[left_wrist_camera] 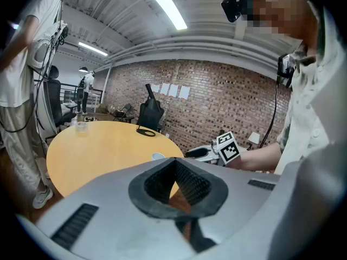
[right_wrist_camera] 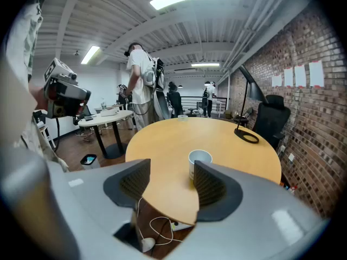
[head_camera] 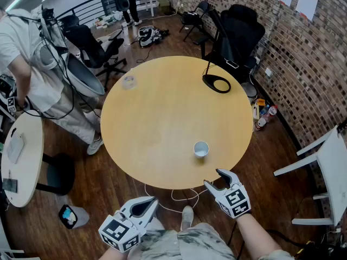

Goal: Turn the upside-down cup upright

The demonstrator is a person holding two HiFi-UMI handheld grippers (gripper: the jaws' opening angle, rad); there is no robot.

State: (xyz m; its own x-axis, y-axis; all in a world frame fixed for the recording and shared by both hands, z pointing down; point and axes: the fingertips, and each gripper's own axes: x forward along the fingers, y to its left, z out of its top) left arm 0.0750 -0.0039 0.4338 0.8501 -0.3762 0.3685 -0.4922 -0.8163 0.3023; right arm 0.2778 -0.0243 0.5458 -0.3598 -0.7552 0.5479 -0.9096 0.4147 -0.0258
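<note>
A white paper cup (head_camera: 200, 149) stands upright, mouth up, near the front edge of the round wooden table (head_camera: 162, 123). In the right gripper view the cup (right_wrist_camera: 199, 161) sits just beyond the right pad. My right gripper (head_camera: 213, 179) hovers off the table's front edge, a short way from the cup, open and empty (right_wrist_camera: 171, 172). My left gripper (head_camera: 154, 201) hangs lower left, off the table, its tips meeting and nothing held (left_wrist_camera: 175, 164). The left gripper view shows the cup (left_wrist_camera: 158, 156) small and far off.
A black ring-shaped lamp base (head_camera: 216, 83) and a clear plastic cup (head_camera: 128, 81) sit on the far half of the table. Black office chairs (head_camera: 238, 31) stand behind. A person (head_camera: 32, 75) stands left by a white side table (head_camera: 21, 161). A white cable (head_camera: 173, 195) lies on the floor.
</note>
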